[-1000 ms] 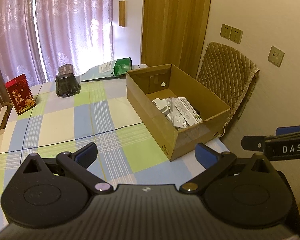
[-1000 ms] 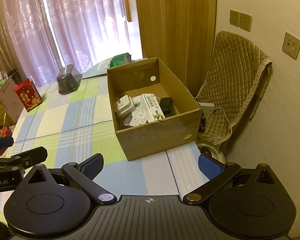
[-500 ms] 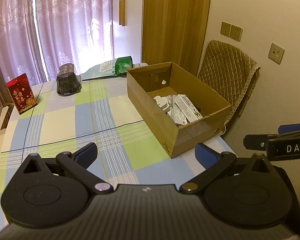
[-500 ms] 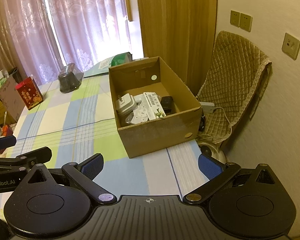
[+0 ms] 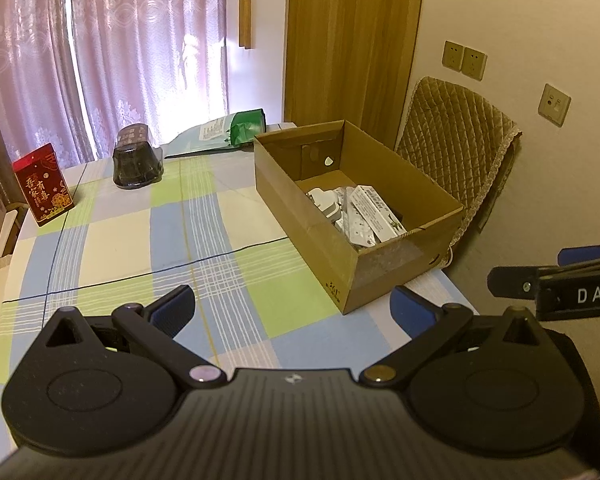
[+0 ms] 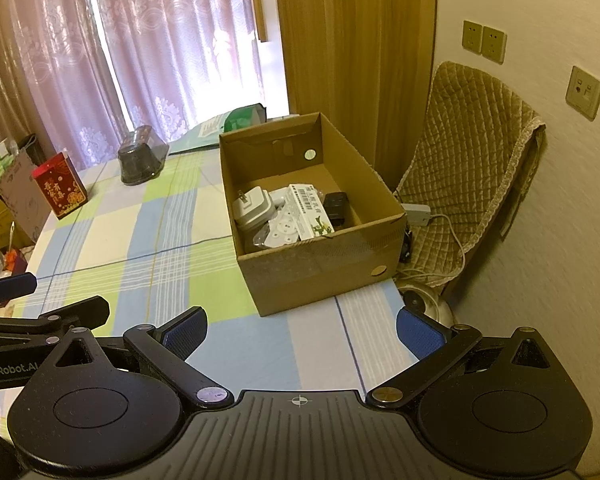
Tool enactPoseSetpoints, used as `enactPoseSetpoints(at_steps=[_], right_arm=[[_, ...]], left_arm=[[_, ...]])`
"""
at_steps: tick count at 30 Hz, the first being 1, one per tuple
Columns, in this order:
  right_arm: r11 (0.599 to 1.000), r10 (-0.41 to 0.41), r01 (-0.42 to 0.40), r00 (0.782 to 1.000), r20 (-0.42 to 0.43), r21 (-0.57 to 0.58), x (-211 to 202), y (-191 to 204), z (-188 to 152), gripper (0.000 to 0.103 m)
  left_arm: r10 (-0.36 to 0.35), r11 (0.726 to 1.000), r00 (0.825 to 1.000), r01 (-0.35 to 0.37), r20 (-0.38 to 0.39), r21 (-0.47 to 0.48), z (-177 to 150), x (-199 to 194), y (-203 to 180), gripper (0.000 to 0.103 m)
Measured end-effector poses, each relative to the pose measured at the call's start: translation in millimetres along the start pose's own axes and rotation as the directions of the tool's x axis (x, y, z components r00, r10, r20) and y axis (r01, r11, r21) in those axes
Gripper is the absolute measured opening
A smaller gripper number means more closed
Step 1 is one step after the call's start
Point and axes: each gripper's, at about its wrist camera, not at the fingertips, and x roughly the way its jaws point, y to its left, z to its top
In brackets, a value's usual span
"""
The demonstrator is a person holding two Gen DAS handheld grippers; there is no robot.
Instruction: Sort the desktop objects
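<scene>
Brown cardboard box (image 5: 384,216) sat ahead and to the right of the left gripper (image 5: 292,308), on the checked tablecloth (image 5: 140,248). Jaws spread wide, nothing between them. Small white items lay heaped at the box's near end, probably already sorted. Far ahead-left stood a red packet (image 5: 42,184), a dark container (image 5: 136,158) and a green bag (image 5: 236,128), well apart from the gripper, likely what remained.

Right-wrist view: right gripper (image 6: 300,330) likewise wide open and empty, held back from the table edge. The box (image 6: 320,256) lay just ahead, holding a white charger (image 6: 252,208), a printed carton (image 6: 310,210) and a small black item (image 6: 335,206). Both grippers hung level, seemingly between picks.
</scene>
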Motion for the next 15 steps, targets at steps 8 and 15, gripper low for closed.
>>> enactPoseSetpoints(at_steps=[8,15], right_arm=[[1.000,-0.001,0.001,1.000,-0.004,-0.001,2.2,0.0,1.7,0.103],[1.000,-0.001,0.001,1.000,-0.007,-0.003,4.3,0.3,2.2,0.103]], left_arm=[[0.002,1.000,1.000,-0.002,-0.004,0.002,-0.6,2.6,0.1,0.102],[0.000,1.000,1.000,0.000,-0.008,0.002,0.2,5.0,-0.5,0.102]])
